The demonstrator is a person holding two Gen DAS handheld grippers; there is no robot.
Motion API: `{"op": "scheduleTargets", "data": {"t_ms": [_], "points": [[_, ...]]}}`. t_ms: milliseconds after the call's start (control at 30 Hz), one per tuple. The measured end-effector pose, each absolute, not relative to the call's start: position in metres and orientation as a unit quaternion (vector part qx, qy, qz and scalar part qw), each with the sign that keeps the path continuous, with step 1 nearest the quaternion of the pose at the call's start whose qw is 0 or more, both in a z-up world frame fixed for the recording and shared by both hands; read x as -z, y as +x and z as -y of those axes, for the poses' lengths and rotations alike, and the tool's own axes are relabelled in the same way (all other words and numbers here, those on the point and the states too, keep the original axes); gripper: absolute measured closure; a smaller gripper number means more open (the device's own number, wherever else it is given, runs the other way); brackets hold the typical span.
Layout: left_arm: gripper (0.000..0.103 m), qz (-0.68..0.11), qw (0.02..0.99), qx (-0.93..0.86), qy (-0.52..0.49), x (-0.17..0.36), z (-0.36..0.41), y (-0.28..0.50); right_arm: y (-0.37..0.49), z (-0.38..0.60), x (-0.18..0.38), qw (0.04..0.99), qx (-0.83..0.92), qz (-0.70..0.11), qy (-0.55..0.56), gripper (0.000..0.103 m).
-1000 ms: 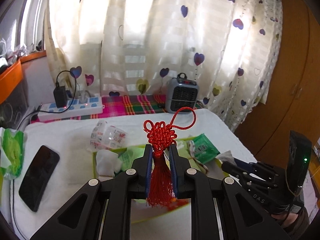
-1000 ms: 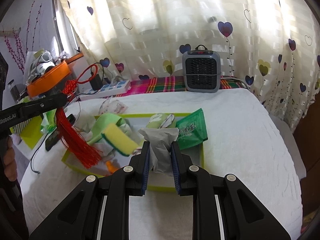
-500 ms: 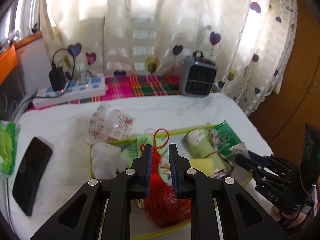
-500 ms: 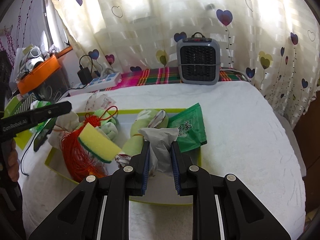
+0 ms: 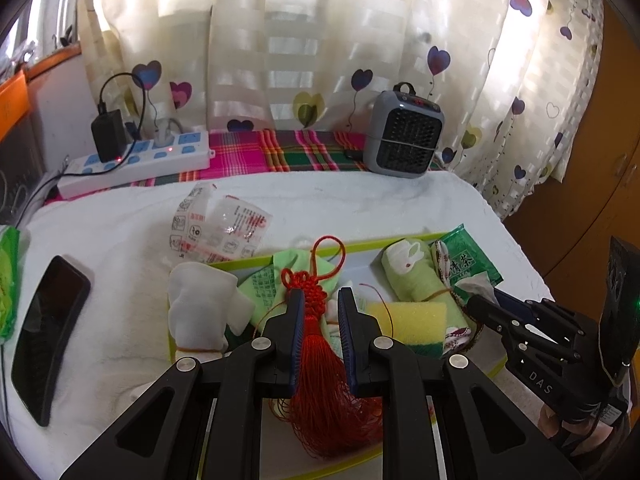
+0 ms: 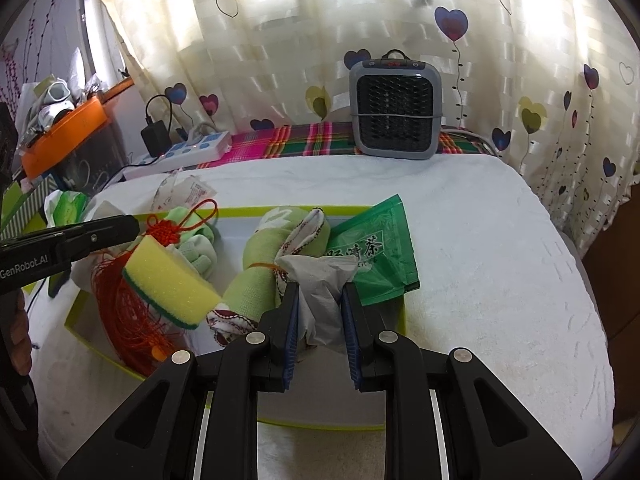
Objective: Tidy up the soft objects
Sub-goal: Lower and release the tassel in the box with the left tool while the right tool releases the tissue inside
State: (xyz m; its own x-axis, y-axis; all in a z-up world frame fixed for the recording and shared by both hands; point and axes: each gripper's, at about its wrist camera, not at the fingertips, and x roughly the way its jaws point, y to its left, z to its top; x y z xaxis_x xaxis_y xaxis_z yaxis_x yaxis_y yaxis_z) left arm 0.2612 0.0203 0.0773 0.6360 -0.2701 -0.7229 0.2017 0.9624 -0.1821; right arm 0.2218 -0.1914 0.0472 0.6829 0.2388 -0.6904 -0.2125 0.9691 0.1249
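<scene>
Your left claw (image 5: pixel 318 308) is clenched on the red Chinese knot tassel (image 5: pixel 320 376): the knot sits between the blue pads, its loop rises ahead of the fingertips, and the fringe spreads onto the floor of the lime-rimmed tray (image 5: pixel 404 239). In the right wrist view the same tassel (image 6: pixel 120 304) lies at the tray's left end, under the left claw (image 6: pixel 120 226).

Your right claw (image 6: pixel 318 304) is clenched on a crumpled grey tissue (image 6: pixel 320 280), held over the right part of the tray (image 6: pixel 240 211).

Inside the tray, a yellow sponge with a green backing (image 6: pixel 168 280) rests tilted against the tassel fringe. Just beside it lies a rolled green towel (image 6: pixel 256 276) bound with an orange band, with a white cloth with red stitching (image 6: pixel 304 232) draped over it. A green tea packet (image 6: pixel 372 256) lies touching the tissue and overhangs the tray's right rim. A white cloth bundle (image 5: pixel 200 308) sits at the tray's left corner, beside a light green cloth (image 5: pixel 264 284).

The tray stands on a tabletop covered by a white towel (image 6: pixel 500 260). Outside it lie a clear printed wrapper (image 5: pixel 220 228) and a black phone (image 5: pixel 48 332). Farther back stand a grey heater (image 6: pixel 396 108) and a white power strip (image 5: pixel 136 164), before a heart-print curtain (image 5: pixel 320 40).
</scene>
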Motion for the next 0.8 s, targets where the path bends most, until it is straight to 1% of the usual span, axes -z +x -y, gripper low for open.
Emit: {"op": "scheduleTargets", "data": {"t_ms": [167,267,333,367,800], "points": [[0.087,-0.408,0.902,0.131,-0.042,-0.074,-0.019,0.26,0.222,0.191,-0.045,0.917,-0.121,-0.38,0.016,0.08],[0.084,-0.411,0.901,0.129,-0.042,-0.072,-0.019,0.259,0.22,0.191,-0.045,0.918,-0.118,-0.379,0.015,0.076],[0.082,-0.413,0.901,0.129,-0.045,-0.071,-0.019,0.259,0.219,0.191,-0.045,0.917,-0.12,-0.379,0.017,0.06],[0.081,-0.413,0.9,0.129,-0.045,-0.071,-0.02,0.259,0.219,0.191,-0.045,0.917,-0.123,-0.38,0.019,0.057],[0.076,-0.409,0.903,0.121,-0.042,-0.068,-0.02,0.247,0.212,0.191,-0.045,0.919,-0.114,-0.376,0.022,0.055]]}}
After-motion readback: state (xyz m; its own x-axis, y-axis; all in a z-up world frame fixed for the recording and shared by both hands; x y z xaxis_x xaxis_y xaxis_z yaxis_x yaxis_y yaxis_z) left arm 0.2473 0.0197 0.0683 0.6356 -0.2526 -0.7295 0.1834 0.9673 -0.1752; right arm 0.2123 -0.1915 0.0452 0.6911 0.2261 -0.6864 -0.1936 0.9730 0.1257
